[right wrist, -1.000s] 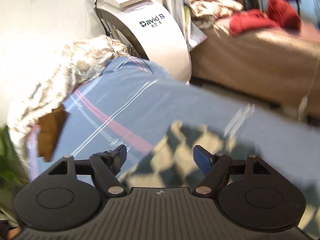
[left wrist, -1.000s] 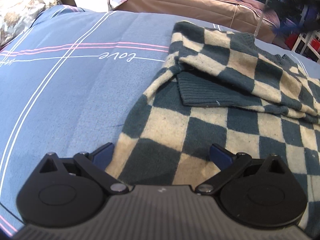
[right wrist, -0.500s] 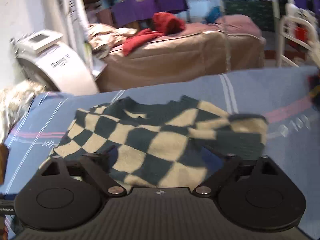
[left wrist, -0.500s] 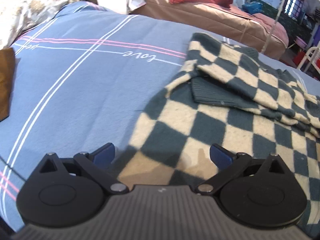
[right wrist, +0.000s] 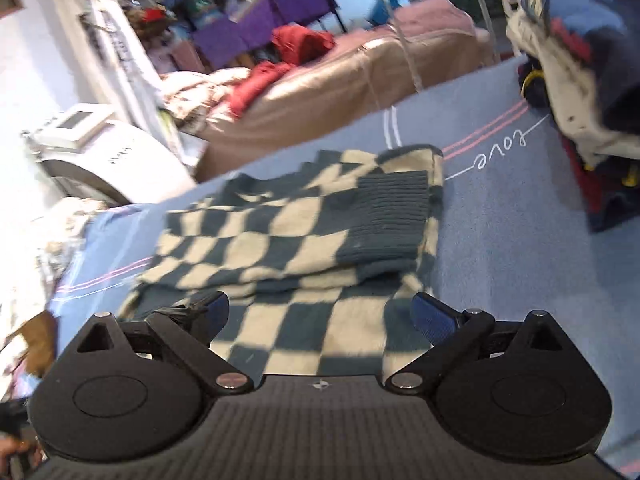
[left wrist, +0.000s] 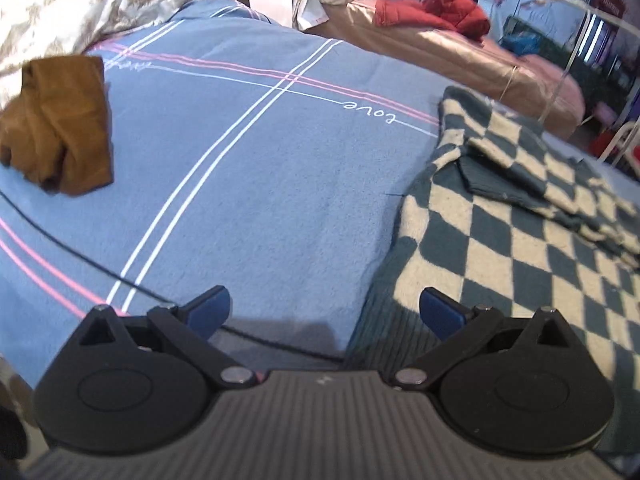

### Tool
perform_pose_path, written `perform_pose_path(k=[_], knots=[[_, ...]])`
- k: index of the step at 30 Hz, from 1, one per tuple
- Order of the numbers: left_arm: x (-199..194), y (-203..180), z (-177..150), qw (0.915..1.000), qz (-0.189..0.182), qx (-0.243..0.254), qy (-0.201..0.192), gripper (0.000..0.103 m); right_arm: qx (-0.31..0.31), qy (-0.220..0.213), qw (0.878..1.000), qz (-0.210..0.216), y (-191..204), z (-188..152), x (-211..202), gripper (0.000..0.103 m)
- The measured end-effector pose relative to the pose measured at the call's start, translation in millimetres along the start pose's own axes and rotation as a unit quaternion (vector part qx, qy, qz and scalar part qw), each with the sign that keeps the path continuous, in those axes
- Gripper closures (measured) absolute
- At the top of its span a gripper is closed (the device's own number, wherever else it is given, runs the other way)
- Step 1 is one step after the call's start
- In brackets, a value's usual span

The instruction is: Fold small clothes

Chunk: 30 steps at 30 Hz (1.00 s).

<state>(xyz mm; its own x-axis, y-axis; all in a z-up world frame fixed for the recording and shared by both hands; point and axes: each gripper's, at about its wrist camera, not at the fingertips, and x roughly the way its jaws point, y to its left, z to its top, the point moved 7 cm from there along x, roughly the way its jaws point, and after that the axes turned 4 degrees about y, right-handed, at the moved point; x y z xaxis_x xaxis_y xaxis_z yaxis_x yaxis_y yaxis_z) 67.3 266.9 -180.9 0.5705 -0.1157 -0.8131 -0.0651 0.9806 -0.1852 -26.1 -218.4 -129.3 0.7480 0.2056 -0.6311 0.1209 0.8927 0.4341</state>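
A dark green and cream checkered sweater [left wrist: 520,232] lies on the blue blanket [left wrist: 260,168], its sleeves folded in over the body. It also shows in the right wrist view [right wrist: 288,240], with a ribbed cuff on top. My left gripper [left wrist: 324,312] is open and empty, above the blanket at the sweater's near left hem. My right gripper [right wrist: 320,314] is open and empty, just above the sweater's near edge.
A folded brown garment [left wrist: 60,128] lies on the blanket at the far left. A pile of clothes [right wrist: 580,72] sits at the right edge. A white machine [right wrist: 108,160] and a tan bed with red clothes [right wrist: 300,48] stand behind.
My left gripper has pulled back and swung left off the sweater, bringing the brown garment into view. My right gripper has swung round to face the sweater and moved in close.
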Motion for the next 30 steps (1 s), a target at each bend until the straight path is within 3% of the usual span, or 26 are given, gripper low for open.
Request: perform_pose_path(k=[4, 8, 10, 17, 22, 24, 28, 30], knots=[[-10, 17, -10, 0.9994, -0.033, -0.013, -0.001, 0.0, -0.023, -0.002, 0.999, -0.03, 4, -50, -36, 0.0], [-11, 5, -18, 0.9975, -0.062, 0.032, 0.002, 0.0, -0.034, 0.031, 0.998, -0.052, 8, -97, -39, 0.0], [-11, -5, -21, 0.996, -0.065, 0.061, -0.001, 0.0, -0.024, 0.028, 0.998, -0.043, 14, -111, -40, 0.0], [-3, -24, -29, 0.9916, -0.067, 0.11, 0.011, 0.0, 0.03, 0.048, 0.998, -0.034, 13, -130, -33, 0.0], [8, -26, -33, 0.9915, -0.073, 0.104, 0.026, 0.0, 0.051, 0.048, 0.997, -0.019, 16, -136, -34, 0.0], [7, -28, -31, 0.9903, -0.091, 0.102, 0.026, 0.0, 0.053, 0.053, 0.997, -0.017, 18, -138, -31, 0.0], [0, -39, -28, 0.9808, -0.176, 0.078, 0.033, 0.0, 0.059, 0.057, 0.997, -0.007, 23, -139, -28, 0.0], [7, -41, -31, 0.9829, -0.159, 0.08, 0.048, 0.002, 0.059, 0.063, 0.996, -0.009, 24, -141, -27, 0.0]])
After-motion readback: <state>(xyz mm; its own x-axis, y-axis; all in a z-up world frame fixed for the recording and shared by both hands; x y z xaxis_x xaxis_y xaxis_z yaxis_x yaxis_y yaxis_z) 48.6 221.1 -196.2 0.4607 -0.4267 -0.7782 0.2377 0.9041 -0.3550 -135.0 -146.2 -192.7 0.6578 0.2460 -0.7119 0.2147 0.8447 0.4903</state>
